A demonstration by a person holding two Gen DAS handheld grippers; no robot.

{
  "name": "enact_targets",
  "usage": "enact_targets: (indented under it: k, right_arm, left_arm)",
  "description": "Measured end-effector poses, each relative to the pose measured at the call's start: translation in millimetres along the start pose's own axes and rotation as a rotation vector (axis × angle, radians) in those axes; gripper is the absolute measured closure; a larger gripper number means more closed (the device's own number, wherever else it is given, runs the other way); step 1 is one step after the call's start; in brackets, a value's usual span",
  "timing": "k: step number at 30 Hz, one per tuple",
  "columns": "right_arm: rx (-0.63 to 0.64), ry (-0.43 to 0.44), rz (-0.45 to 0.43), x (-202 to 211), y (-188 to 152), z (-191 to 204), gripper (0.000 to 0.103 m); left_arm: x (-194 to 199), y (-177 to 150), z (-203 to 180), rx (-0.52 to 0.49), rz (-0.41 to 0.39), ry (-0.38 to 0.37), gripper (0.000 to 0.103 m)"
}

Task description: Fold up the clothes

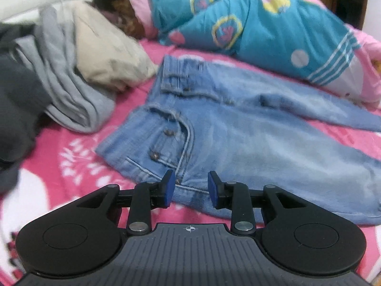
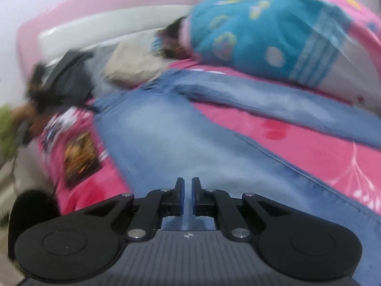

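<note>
Light blue jeans (image 1: pixel 238 128) lie spread on a pink bedsheet (image 1: pixel 78 157), waistband to the left, legs running right. My left gripper (image 1: pixel 190 188) is open, its blue pads just above the near hip edge of the jeans below the button fly. In the right wrist view the jeans (image 2: pixel 166 143) stretch away with the two legs parted. My right gripper (image 2: pixel 188 196) is nearly closed over the near leg, with a thin strip of denim showing between the pads; the view is blurred.
A grey garment (image 1: pixel 71 90), a beige one (image 1: pixel 109 54) and dark clothes (image 1: pixel 16 109) are piled at the left. A blue patterned quilt (image 1: pixel 262 23) lies along the back. The bed's left edge (image 2: pixel 59 166) drops off beside my right gripper.
</note>
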State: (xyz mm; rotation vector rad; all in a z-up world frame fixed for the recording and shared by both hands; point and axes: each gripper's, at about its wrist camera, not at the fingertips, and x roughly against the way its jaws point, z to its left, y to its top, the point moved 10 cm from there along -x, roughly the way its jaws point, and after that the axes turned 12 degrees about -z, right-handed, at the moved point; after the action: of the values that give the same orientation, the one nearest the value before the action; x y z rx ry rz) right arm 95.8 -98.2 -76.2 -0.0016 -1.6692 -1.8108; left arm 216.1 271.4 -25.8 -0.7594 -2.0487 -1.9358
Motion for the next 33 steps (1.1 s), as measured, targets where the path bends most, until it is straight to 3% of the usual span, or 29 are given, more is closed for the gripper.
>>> enact_targets:
  k: [2, 4, 7, 10, 15, 20, 23, 28, 33]
  right_arm:
    - [-0.009, -0.012, 0.049, 2.0, -25.9, -3.6, 0.098]
    - [0.003, 0.011, 0.029, 18.1, -34.9, 5.3, 0.098]
    - [0.037, 0.032, 0.046, 35.8, -28.5, 8.6, 0.098]
    - [-0.006, -0.041, 0.034, 40.3, -27.3, -18.1, 0.098]
    - [-0.095, -0.184, 0.007, 46.1, -27.6, -69.5, 0.097]
    - [-0.037, -0.162, -0.02, 90.7, -53.7, -57.2, 0.093]
    - [-0.05, -0.138, -0.024, 116.3, -48.1, -59.6, 0.087]
    - [-0.112, -0.237, -0.148, 135.7, -25.5, -104.8, 0.086]
    - [-0.13, -0.315, -0.11, 145.2, -60.9, -131.2, 0.086]
  left_arm:
    - [20.8, 10.9, -4.8, 0.023, -0.046, -0.013, 0.073]
    - [38.7, 22.2, -13.3, 0.045, -0.084, -0.032, 0.072]
    - [55.9, 41.2, -37.5, 0.075, -0.125, -0.092, 0.072]
    - [67.8, 60.3, -71.3, 0.103, -0.151, -0.18, 0.072]
    - [76.5, 75.4, -153.8, 0.114, -0.107, -0.377, 0.062]
    - [75.9, 54.0, -226.9, 0.06, 0.027, -0.507, 0.061]
    - [73.8, 48.2, -249.0, 0.042, 0.065, -0.518, 0.059]
    - [63.9, 22.9, -296.5, -0.035, 0.069, -0.477, 0.052]
    - [38.0, -37.2, -337.9, -0.083, 0.071, -0.414, 0.05]
